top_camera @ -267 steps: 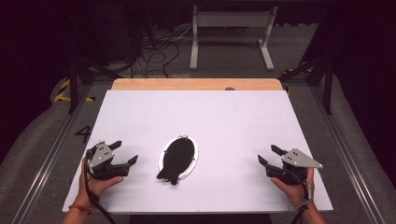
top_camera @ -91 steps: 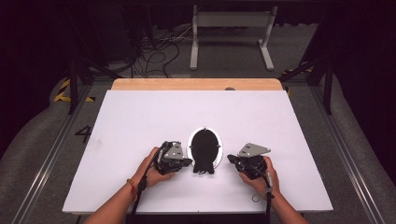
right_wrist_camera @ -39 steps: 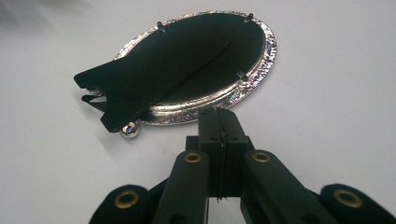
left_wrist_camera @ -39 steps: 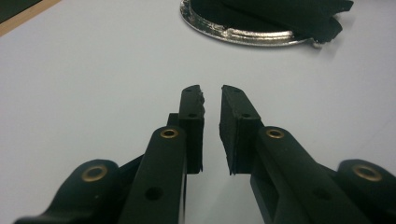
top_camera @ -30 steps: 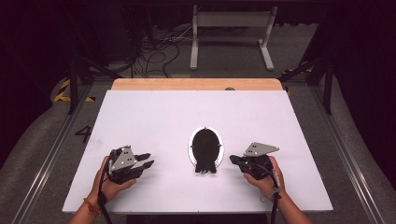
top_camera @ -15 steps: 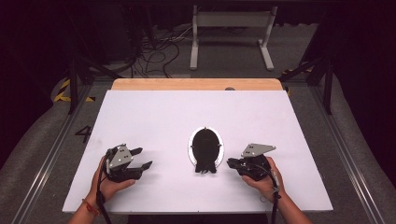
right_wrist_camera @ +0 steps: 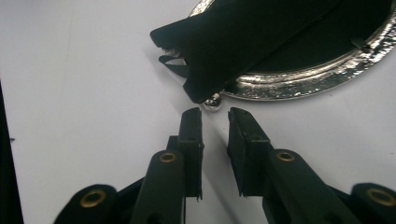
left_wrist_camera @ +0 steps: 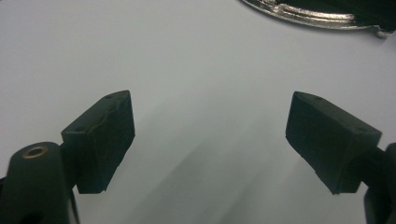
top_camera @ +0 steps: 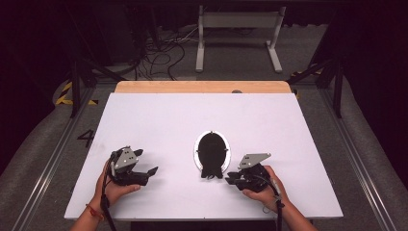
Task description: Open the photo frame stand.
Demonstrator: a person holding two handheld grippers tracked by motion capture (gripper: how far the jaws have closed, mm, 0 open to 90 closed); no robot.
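Note:
An oval silver-rimmed frame lies face down on the white table, its black back and stand up. My left gripper rests on the table well left of it. Its jaws have just been opening and stand wide apart with nothing between them. The frame's rim shows far off in the left gripper view. My right gripper sits just off the frame's near right end. Its jaws have just been opening to a narrow gap with nothing in it. They point at a small silver ball foot.
A wooden strip runs along the table's far edge. Beyond it, on the floor, stand a white metal stand and loose cables. Bare white tabletop surrounds the frame on all sides.
The left gripper's jaws have spread from nearly together to wide apart. The right gripper's jaws have parted a little beside the frame. Neither hand has shifted much, and the frame lies still.

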